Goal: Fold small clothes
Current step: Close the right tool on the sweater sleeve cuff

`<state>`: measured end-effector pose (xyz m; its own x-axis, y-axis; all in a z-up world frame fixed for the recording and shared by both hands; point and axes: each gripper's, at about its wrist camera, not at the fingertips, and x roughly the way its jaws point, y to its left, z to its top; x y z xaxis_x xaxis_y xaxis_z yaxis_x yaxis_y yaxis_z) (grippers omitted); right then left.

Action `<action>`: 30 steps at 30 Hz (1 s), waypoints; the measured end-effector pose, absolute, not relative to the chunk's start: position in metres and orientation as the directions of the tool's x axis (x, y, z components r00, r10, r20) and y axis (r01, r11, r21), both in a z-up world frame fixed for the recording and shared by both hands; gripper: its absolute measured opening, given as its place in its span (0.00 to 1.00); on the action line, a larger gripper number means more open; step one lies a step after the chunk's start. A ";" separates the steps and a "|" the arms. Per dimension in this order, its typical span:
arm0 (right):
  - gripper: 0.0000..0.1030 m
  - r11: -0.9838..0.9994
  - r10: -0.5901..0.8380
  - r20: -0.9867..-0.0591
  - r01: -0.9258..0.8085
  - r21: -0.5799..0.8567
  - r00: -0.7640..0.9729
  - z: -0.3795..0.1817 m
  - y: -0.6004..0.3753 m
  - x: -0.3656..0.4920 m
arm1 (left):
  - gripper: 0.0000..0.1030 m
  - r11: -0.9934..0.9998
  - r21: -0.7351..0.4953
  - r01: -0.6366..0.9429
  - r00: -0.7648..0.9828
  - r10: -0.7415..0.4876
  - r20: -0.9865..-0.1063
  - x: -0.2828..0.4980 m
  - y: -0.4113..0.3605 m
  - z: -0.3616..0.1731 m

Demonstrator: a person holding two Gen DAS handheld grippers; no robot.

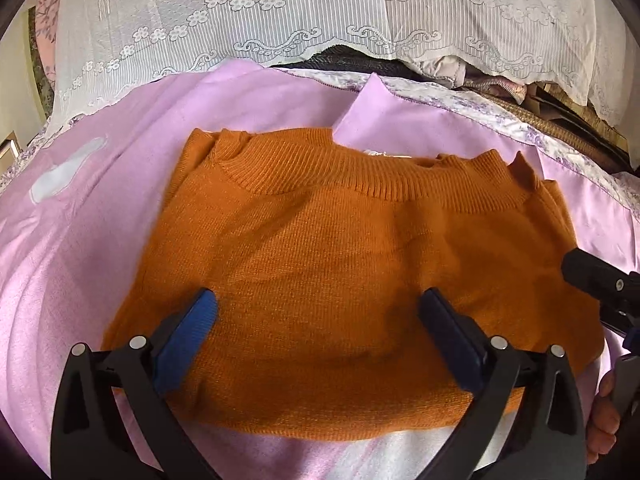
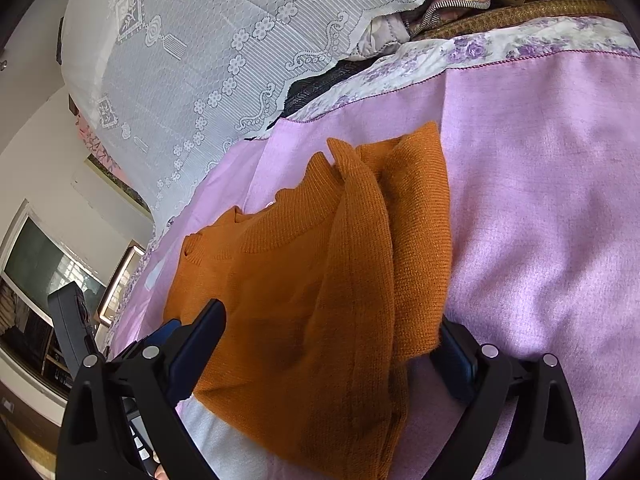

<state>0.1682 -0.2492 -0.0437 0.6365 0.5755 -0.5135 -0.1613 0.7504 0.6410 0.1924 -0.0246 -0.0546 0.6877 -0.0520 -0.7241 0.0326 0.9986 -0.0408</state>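
An orange knit sweater (image 1: 340, 248) lies on a pink sheet (image 1: 80, 260), ribbed collar towards the far side and its sides folded inward. My left gripper (image 1: 320, 312) stands open over the sweater's near half, its blue pads (image 1: 196, 320) wide apart with the knit spread between them. In the right wrist view the sweater (image 2: 300, 300) shows a folded sleeve layer along its right side. My right gripper (image 2: 332, 332) is open too, straddling the sweater's near right part. The sleeve edge hides part of its right finger (image 2: 460, 360).
A white lace curtain (image 1: 280, 20) hangs behind the bed. A floral sheet border (image 2: 500, 48) and bundled fabrics (image 2: 400, 28) lie at the far edge. The right gripper's body (image 1: 596, 280) shows at the left view's right edge. A window (image 2: 40, 264) is far left.
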 end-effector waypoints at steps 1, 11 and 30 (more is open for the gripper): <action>0.93 0.750 0.576 -0.513 -0.161 0.642 0.637 -0.044 -0.249 0.168 | 0.96 0.999 -0.040 0.032 0.687 -0.051 -0.725 0.192 -0.025 -0.055; 0.78 0.721 0.576 -0.491 -0.124 0.682 0.654 -0.049 -0.263 0.155 | 0.96 0.999 -0.034 0.032 0.681 -0.047 -0.731 0.195 -0.026 -0.055; 0.18 0.840 0.368 -0.548 -0.016 0.542 0.751 -0.019 -0.242 0.132 | 0.96 0.988 -0.125 0.088 0.689 -0.151 -0.709 0.193 -0.030 -0.036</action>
<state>0.1324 -0.2420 -0.0185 0.7512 0.3677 -0.5482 -0.0156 0.8402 0.5421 0.1934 -0.0299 -0.0356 0.6889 -0.1509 -0.7090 0.0884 0.9883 -0.1245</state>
